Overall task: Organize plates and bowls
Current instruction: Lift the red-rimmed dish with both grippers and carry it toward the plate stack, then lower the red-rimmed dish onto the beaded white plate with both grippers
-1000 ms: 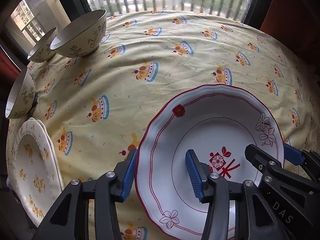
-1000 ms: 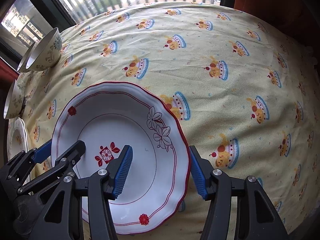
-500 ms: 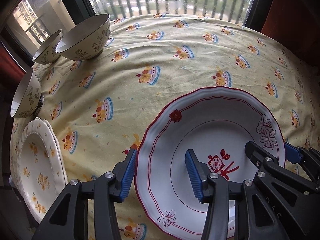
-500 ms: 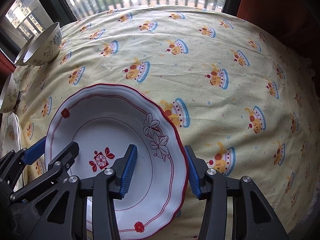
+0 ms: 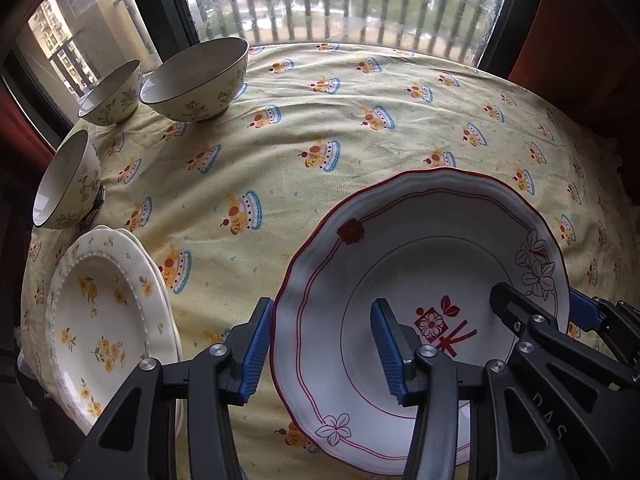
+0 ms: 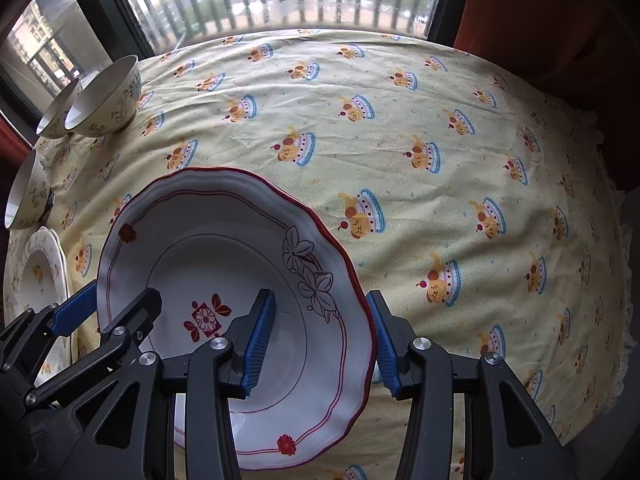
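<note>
Left gripper (image 5: 322, 354) clamped on near-left rim of red-rimmed plate (image 5: 400, 256); right gripper (image 6: 320, 342) clamped on opposite rim, jaws narrower than second ago. Plate now lifted clear of yellow tablecloth (image 5: 320, 120), held between both tools; earlier it sat lower. Pickup looks done, carry next. Left of tools: floral plate stack (image 5: 100, 312); beyond, three bowls (image 5: 196, 80).

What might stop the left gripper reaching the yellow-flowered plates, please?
Probably not yet: the left gripper is clamped on the red-rimmed plate; otherwise only tablecloth separates it from the yellow-flowered plates.
</note>
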A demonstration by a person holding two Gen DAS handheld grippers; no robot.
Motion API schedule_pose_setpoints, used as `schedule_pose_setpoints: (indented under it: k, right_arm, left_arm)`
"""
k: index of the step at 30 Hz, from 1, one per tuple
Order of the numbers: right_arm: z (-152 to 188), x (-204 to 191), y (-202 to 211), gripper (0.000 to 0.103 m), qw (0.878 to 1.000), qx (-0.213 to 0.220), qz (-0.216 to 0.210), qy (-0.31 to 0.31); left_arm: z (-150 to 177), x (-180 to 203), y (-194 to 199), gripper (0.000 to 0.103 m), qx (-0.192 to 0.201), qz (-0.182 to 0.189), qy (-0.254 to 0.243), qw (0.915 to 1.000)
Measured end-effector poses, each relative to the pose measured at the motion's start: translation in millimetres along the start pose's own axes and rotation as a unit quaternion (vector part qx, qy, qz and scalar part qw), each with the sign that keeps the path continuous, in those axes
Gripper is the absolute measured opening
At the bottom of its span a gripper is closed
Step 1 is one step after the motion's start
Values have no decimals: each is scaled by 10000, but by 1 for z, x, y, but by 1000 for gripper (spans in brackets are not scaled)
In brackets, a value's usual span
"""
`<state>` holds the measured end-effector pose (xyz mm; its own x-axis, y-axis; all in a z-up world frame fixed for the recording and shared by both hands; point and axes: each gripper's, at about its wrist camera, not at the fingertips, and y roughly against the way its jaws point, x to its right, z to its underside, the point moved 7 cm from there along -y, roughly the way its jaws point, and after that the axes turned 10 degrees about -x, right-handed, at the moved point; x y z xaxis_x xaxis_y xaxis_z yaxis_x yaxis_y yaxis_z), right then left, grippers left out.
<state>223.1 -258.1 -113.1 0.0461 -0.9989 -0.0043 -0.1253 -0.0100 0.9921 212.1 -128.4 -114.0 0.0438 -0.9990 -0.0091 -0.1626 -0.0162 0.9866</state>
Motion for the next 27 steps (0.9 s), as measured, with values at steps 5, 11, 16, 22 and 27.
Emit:
schedule_pose_setpoints:
  k: [5,11,16,22,27]
  right_arm:
    - [5,-30,15,52,10000,70,59,-21]
    - [7,-74,29,52,9999,128,70,22]
    - [7,-111,36,52,9999,154,35,51]
    - [9,-154,41,52,9997,216,40,124]
    - [14,-187,36,52,9998,170,-4,133]
  left_arm:
    - [4,-30,12,49,92,40,-57,9999]
    - [9,-72,22,49,107,101,47,9999]
    - [13,-108,25,49,93,125,106,9998]
    - [18,-148,26,49,78,181,199,9996]
    - [23,-182,22,50,31,178,245,9995]
